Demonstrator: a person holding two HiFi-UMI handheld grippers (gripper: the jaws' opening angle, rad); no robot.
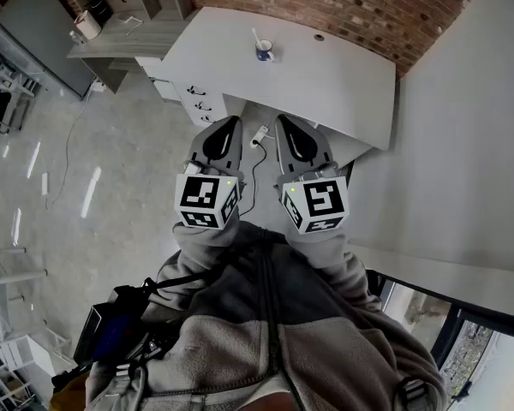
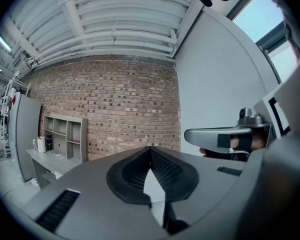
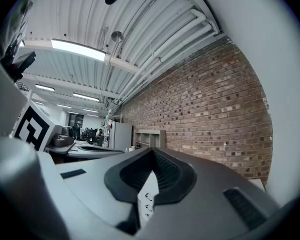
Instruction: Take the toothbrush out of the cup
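Closest of all is the person's grey jacket (image 1: 265, 324), and the two tools are held close in front of it, side by side. The left gripper (image 1: 232, 121) has its jaws shut, tip to tip, with nothing between them. The right gripper (image 1: 282, 119) is the same, shut and empty. Both point out over the grey floor (image 1: 128, 169) toward a white table (image 1: 351, 80), which is well apart from them. Under the table's left end are some drawers (image 1: 197, 101). On the table, near its back edge, stands a small cup (image 1: 265, 55), and the toothbrush (image 1: 256, 38) sticks up out of it, leaning to the left. Behind the table is a brick wall (image 1: 343, 2). The toothbrush looks thin and light, so I think it will lift very easily. It is likely hard, smooth plastic, so it could slip or spin if it is pinched only a little. The best place to hold it seems to be the bare handle above the cup's rim, squeezed across its flat sides. The cup looks light too, so it may tip or slide if the brush drags on the rim; pulling along the brush's lean should help.
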